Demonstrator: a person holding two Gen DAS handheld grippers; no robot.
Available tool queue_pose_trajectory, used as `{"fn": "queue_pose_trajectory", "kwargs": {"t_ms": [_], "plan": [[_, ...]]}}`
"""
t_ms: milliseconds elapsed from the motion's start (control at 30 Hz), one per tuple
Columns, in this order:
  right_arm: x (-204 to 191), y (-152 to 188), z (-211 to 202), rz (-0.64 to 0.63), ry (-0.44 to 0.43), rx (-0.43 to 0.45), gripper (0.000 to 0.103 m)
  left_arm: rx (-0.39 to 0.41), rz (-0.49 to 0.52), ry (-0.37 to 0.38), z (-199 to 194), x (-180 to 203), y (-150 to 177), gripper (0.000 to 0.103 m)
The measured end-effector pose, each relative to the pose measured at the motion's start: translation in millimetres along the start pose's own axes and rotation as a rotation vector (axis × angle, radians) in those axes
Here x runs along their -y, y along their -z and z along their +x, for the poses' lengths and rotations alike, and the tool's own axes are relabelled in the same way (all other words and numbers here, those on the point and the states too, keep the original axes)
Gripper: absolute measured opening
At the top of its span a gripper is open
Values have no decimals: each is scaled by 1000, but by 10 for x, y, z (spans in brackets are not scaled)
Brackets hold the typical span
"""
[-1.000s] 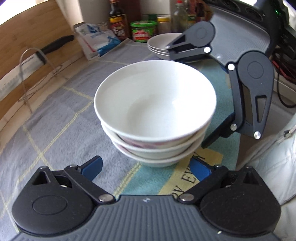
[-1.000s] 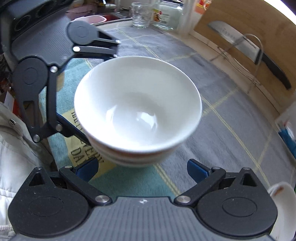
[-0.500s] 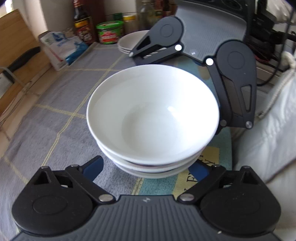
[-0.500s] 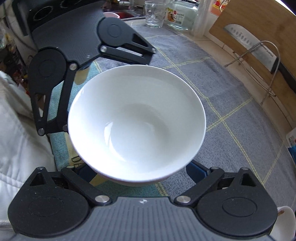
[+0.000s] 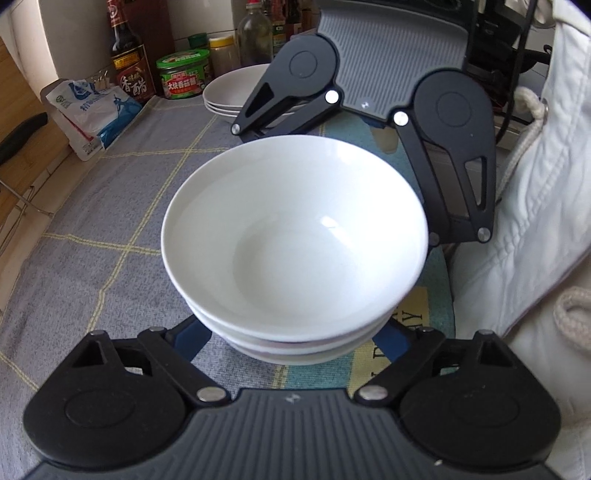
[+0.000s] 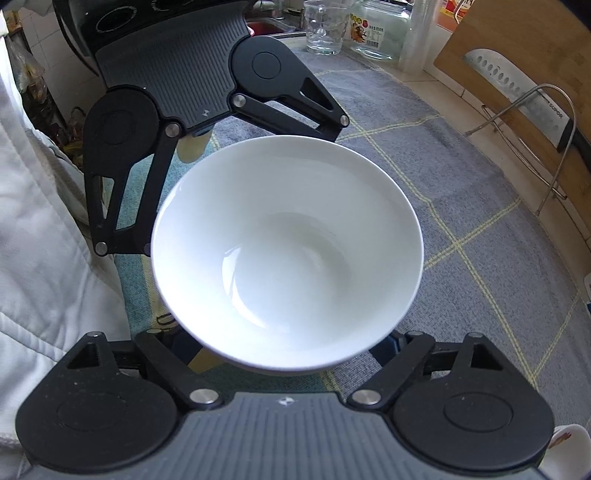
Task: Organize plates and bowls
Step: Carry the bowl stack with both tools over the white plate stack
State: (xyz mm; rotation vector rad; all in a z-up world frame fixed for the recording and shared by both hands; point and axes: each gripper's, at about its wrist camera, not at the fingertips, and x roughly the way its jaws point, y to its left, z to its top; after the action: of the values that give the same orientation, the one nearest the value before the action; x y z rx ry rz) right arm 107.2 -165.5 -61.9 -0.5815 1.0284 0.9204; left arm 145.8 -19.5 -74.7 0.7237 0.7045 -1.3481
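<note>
A stack of three white bowls fills the middle of both wrist views; it also shows in the right wrist view. My left gripper has its blue-padded fingers spread wide around the lower bowls from one side. My right gripper does the same from the opposite side, and shows across the stack in the left wrist view. The stack hides the fingertips of both. A stack of white plates sits at the back of the counter.
A grey checked cloth covers the counter. Sauce bottles and jars and a white and blue bag stand at the back. A cleaver in a wire rack against a wooden board and glass jars show in the right wrist view.
Both grippers have moved in around the bowl stack, and the stack now hides their blue pads. In the left wrist view the view has swung toward the plates and bottles.
</note>
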Motion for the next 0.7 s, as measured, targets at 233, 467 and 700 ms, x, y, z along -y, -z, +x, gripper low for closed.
{"fn": "queue_pose_trajectory", "kwargs": {"t_ms": [233,467,700], "plan": [[25,-16,3,6,-1,1,92,13,10,16,-6,6,-2,88],[39,-38,6,14,6,5,91,16,-4,9,-31,21,-5,88],[90,-3,-121,7,16,22,91,11,-12,-14,-54,27,-138,88]]}}
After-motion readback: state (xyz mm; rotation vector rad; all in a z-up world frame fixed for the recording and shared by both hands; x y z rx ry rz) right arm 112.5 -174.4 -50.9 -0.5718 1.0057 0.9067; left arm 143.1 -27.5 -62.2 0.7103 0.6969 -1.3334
